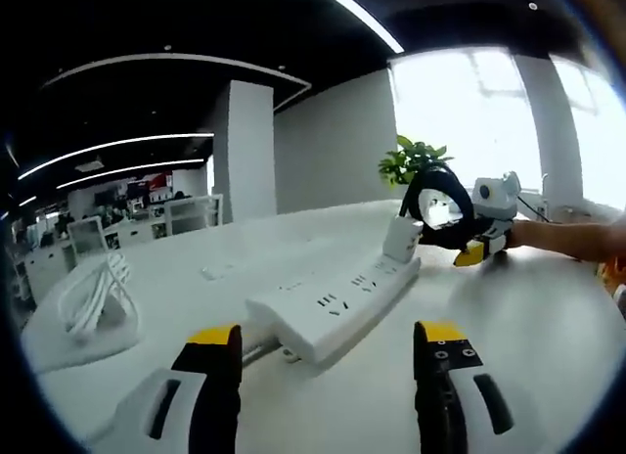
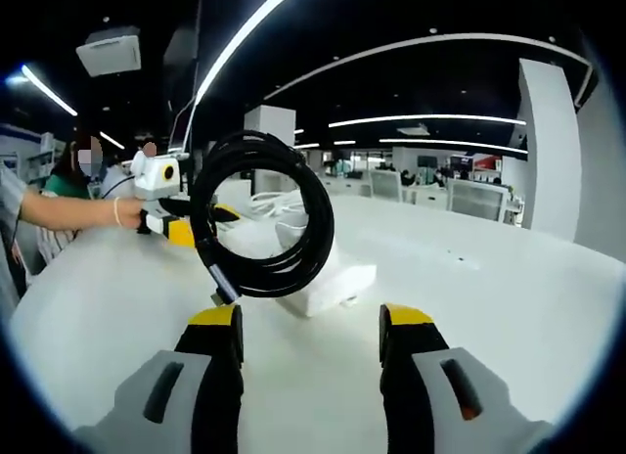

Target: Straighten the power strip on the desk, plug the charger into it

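Left gripper (image 1: 328,344): two dark jaws with yellow tips, set wide apart, nothing between them, low over the desk (image 1: 528,317). Desk is smooth, white and faintly glossy.

Just ahead of the tips lies the power strip (image 1: 337,299): a long white plastic block with rounded edges and rows of dark socket slots on its top face. It runs diagonally away from the left gripper. A white cord leaves its near end. No lettering can be read on it.

At the strip's far end stands the charger (image 1: 402,238), a small white plastic cube with rounded corners. It seems seated in the last socket, though the joint is too small to be sure.

Right gripper (image 2: 308,327): same yellow-tipped jaws, spread open and empty. In the left gripper view it appears just beyond the charger, with a person's forearm (image 1: 577,239) behind it.

A black cable coil (image 2: 262,214), round and rubbery, in several loops, hangs in front of the strip in the right gripper view. One loose end points down towards the right gripper's left jaw.

At the desk's left edge lies a loose bundle of white cable (image 1: 93,297). A green plant (image 1: 411,160) stands near the bright window.
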Demonstrator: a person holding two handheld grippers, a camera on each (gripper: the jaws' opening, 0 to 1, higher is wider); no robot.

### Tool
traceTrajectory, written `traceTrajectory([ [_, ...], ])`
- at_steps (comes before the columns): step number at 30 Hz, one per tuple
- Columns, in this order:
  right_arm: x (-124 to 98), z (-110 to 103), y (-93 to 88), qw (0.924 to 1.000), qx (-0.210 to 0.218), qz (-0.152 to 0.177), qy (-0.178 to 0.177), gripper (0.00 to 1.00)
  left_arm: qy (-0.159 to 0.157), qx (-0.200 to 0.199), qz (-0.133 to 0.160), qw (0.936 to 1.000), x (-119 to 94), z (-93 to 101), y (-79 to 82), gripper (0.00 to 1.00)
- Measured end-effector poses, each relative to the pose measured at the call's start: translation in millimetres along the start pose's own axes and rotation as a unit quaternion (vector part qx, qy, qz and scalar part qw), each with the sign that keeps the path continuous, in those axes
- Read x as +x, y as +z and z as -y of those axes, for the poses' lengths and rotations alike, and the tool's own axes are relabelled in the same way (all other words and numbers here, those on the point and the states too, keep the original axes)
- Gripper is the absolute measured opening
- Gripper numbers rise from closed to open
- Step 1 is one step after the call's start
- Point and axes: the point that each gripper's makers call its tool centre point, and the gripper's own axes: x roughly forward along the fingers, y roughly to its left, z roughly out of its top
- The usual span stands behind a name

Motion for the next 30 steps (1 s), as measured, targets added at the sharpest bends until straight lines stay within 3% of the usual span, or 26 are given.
traceTrajectory([
  [6, -5, -13, 2.0, 0.9994, 0.020, 0.012, 0.024, 0.75, -0.007, -0.005, 0.011, 0.9999, -4, 5.4, 3.8, 0.84],
  [11, -10, -27, 9.0, 0.9994, 0.012, 0.011, 0.030, 0.86, -0.019, 0.000, 0.019, 0.9996, -12, 18.0, 9.3, 0.94],
  [15, -12, -32, 14.7, 0.9993, 0.015, 0.017, 0.030, 0.89, -0.018, 0.000, 0.021, 0.9996, -13, 21.5, 9.4, 0.99],
  [24, -23, -44, 24.3, 0.9992, 0.027, 0.019, 0.022, 0.97, -0.015, -0.001, 0.032, 0.9994, -30, 35.5, 18.9, 0.99],
  [30, -32, -49, 40.2, 0.9988, 0.033, 0.036, 0.004, 1.00, -0.001, -0.017, 0.033, 0.9993, -43, 36.6, 27.4, 0.99],
])
